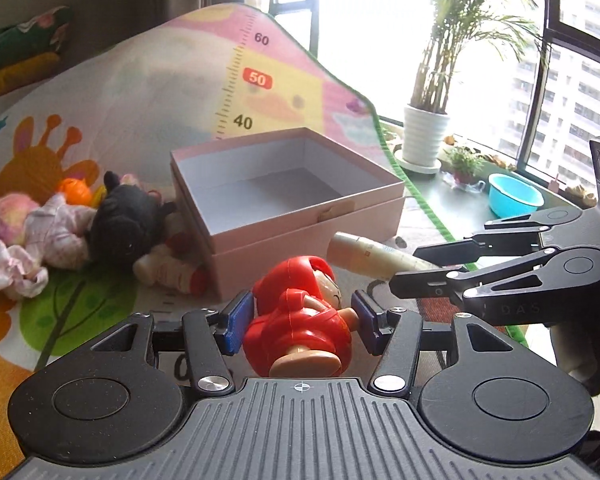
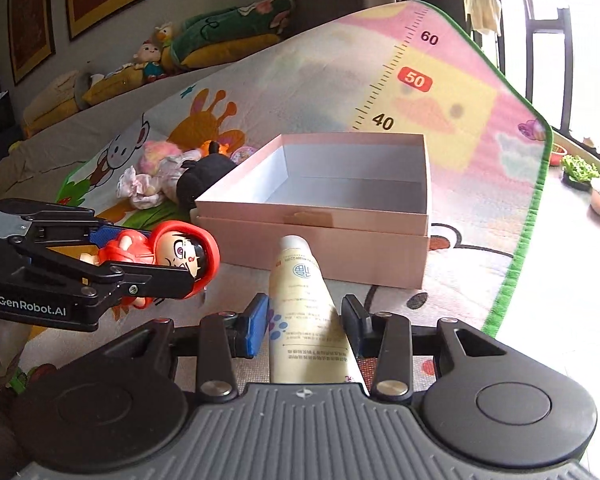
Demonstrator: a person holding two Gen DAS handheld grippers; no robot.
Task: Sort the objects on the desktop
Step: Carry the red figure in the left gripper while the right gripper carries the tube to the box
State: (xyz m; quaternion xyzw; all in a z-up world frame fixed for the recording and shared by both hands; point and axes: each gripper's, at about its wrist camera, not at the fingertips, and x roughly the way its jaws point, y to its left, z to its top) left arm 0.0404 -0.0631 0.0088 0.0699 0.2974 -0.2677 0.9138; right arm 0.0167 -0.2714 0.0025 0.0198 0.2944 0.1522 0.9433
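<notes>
Red plastic hooded doll figure (image 1: 300, 320) and cream squeeze tube (image 2: 308, 320), both carried toward the open pink cardboard box (image 1: 300, 192).

The left gripper (image 1: 300, 320) clamps the doll; the right gripper (image 2: 305, 322) pinches the tube, its nozzle pointing at the box at 12 o'clock. Best lift each item over the near wall before letting go, one at a time, clear of the plush toy pile (image 1: 80, 228) at 10 o'clock.
</notes>
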